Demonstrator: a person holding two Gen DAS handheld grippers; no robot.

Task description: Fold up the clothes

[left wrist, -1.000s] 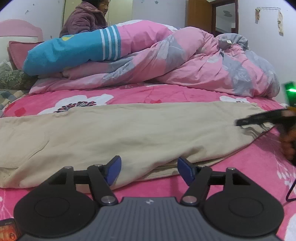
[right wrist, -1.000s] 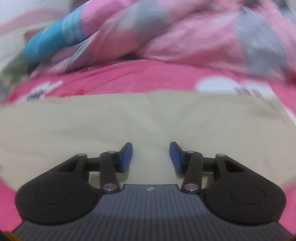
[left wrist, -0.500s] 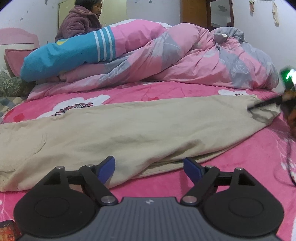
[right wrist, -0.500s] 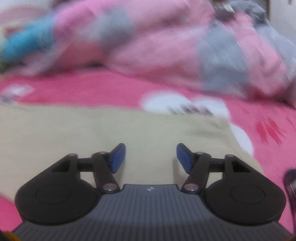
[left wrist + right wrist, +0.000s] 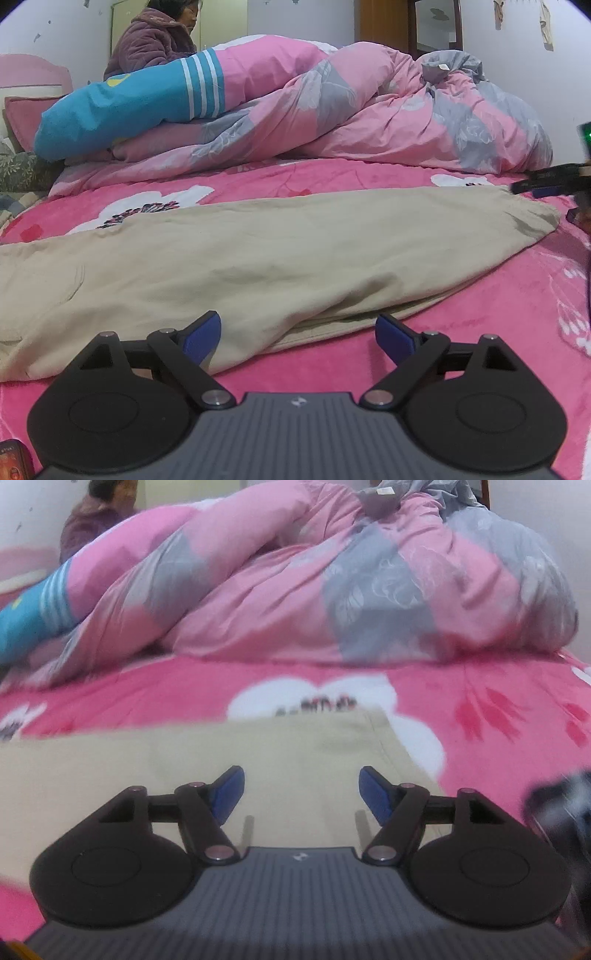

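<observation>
A pair of beige trousers lies flat and lengthwise across the pink flowered bedsheet. My left gripper is open at the garment's near edge, its left blue pad over the cloth and nothing held. In the right wrist view the trousers' end fills the lower left. My right gripper hovers open over that end, empty. The right gripper also shows as a dark shape at the far right of the left wrist view, beside the leg end.
A heaped pink and grey quilt and a blue striped pillow fill the back of the bed. A person in a purple jacket sits behind them. A dark blurred object lies at the right.
Both grippers have opened wider. The right gripper has swept rightward along the trousers to the leg end. The left gripper has drawn back slightly from the fabric's edge.
</observation>
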